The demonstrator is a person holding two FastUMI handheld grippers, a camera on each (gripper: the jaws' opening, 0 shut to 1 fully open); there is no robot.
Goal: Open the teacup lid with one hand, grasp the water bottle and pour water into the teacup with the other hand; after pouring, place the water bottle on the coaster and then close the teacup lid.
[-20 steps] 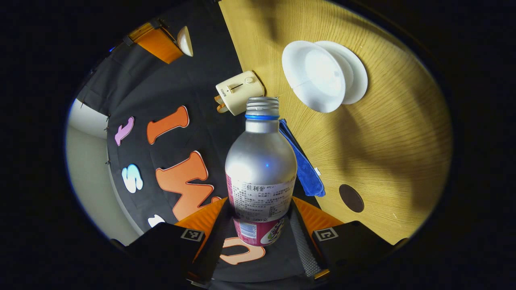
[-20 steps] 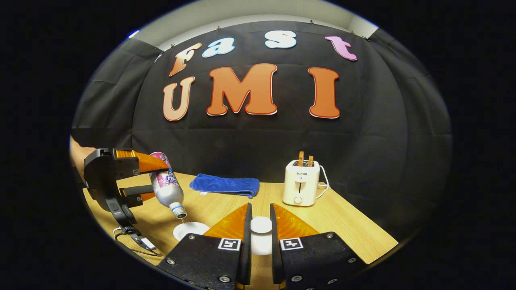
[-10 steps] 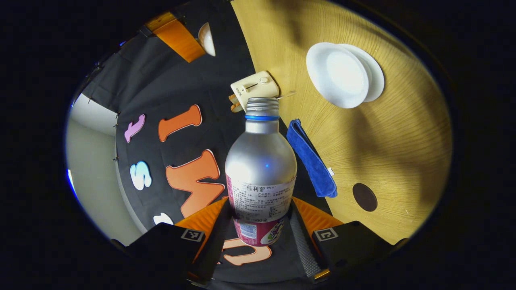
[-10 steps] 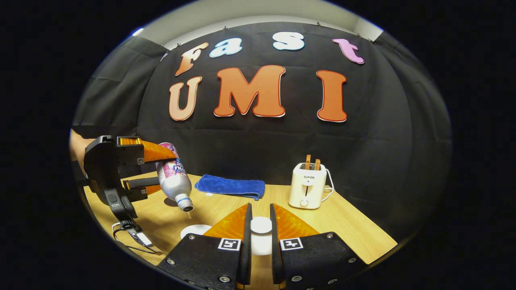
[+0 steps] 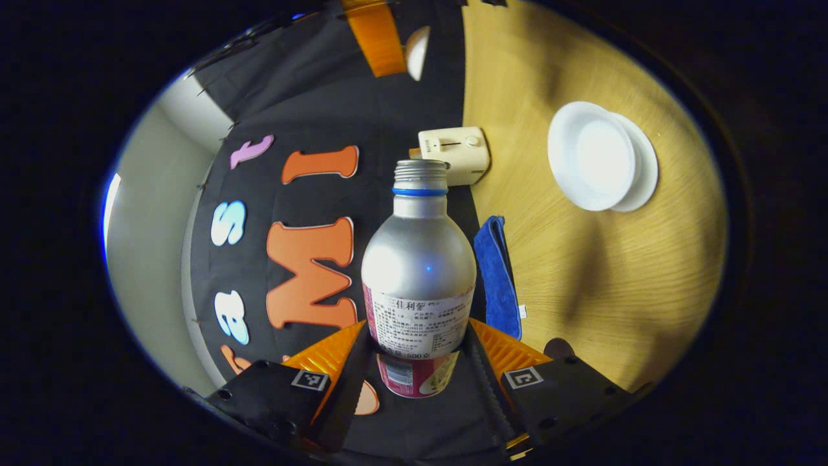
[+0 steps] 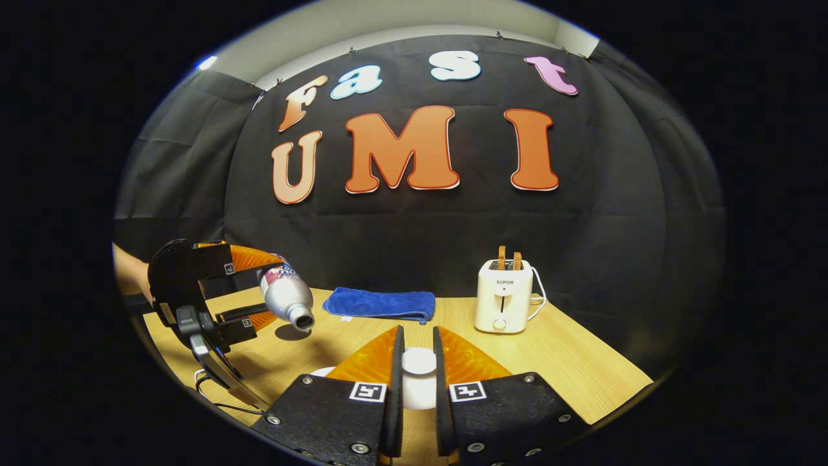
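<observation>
A silver water bottle (image 5: 418,259) with a pink label and no cap is held at its lower body by my left gripper (image 5: 417,329), which is shut on it. In the right gripper view the water bottle (image 6: 288,298) lies nearly level in the left gripper (image 6: 259,288), mouth pointing right, above the table's left side. The white teacup (image 5: 590,156) stands uncovered on its saucer (image 5: 645,173). My right gripper (image 6: 417,333) is shut on the knob of the white lid (image 6: 418,362), held in the air. A dark round coaster (image 5: 560,347) peeks out beside the left gripper's finger.
A blue folded cloth (image 6: 380,303) lies at the back of the wooden table (image 6: 569,369). A cream toaster (image 6: 503,296) with its cord stands at the back right. A hand (image 6: 129,275) holds the left gripper, and a cable hangs below it.
The bottle has swung up from its downward pouring tilt to nearly level and has drawn back from the cup. The right gripper with the lid has stayed put.
</observation>
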